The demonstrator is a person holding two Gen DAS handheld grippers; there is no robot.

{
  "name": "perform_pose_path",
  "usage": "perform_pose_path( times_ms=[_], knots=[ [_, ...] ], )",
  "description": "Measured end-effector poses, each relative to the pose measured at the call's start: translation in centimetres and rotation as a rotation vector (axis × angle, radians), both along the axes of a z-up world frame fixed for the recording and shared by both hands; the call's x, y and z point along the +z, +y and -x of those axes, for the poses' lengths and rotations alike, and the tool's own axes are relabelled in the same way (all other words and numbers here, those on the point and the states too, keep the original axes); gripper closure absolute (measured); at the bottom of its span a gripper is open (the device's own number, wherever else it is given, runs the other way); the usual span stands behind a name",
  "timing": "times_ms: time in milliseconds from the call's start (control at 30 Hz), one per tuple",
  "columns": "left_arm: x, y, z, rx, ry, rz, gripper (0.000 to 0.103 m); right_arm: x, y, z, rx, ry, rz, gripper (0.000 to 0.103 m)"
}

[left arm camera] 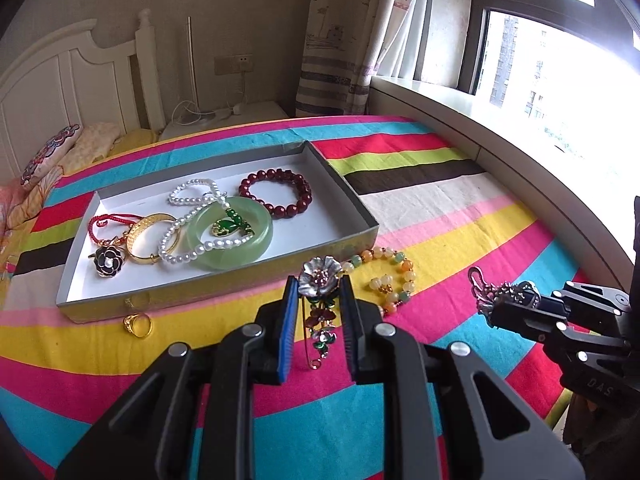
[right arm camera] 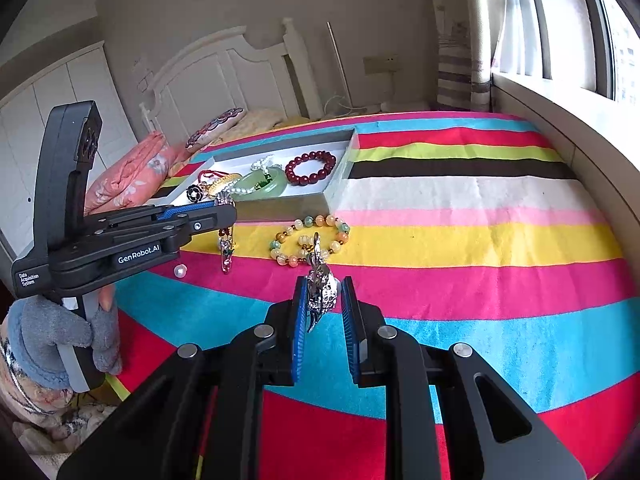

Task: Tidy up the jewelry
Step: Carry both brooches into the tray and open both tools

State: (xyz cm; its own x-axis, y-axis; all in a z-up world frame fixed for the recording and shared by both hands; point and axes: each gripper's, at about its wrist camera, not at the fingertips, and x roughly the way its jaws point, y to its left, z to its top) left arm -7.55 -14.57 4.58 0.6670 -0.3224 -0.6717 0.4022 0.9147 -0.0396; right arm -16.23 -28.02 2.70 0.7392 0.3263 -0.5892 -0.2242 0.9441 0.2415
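Left gripper, lower centre of frame, is closed on a silver flower brooch whose pin hangs below. Right gripper, at right edge, grips a small silver ornament. The shallow tray, centre left, contains a green bangle, pearl strand and dark red bracelet. A gold ring lies on the striped bedspread just outside the tray's near wall.

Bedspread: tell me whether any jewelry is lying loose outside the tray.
Yes. A gold ring lies just outside the tray, by its near wall. A multicolored bead bracelet sits on the yellow stripe. A single pearl-like bead lies alone on the pink stripe, apart from any strand.
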Motion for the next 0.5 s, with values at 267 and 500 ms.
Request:
perform_pose_path(
  times_ms=[267, 500],
  knots=[
    [0.8, 3.2, -1.3, 0.056, -0.026, 0.006, 0.083, 1.8, 3.2, -2.1, 0.042, -0.035, 0.070, 0.084],
    [1.3, 5.4, -2.7, 0.096, -0.048, -0.026, 0.083, 3.3, 5.9, -5.6, 0.077, -0.052, 0.079, 0.084]
  ],
)
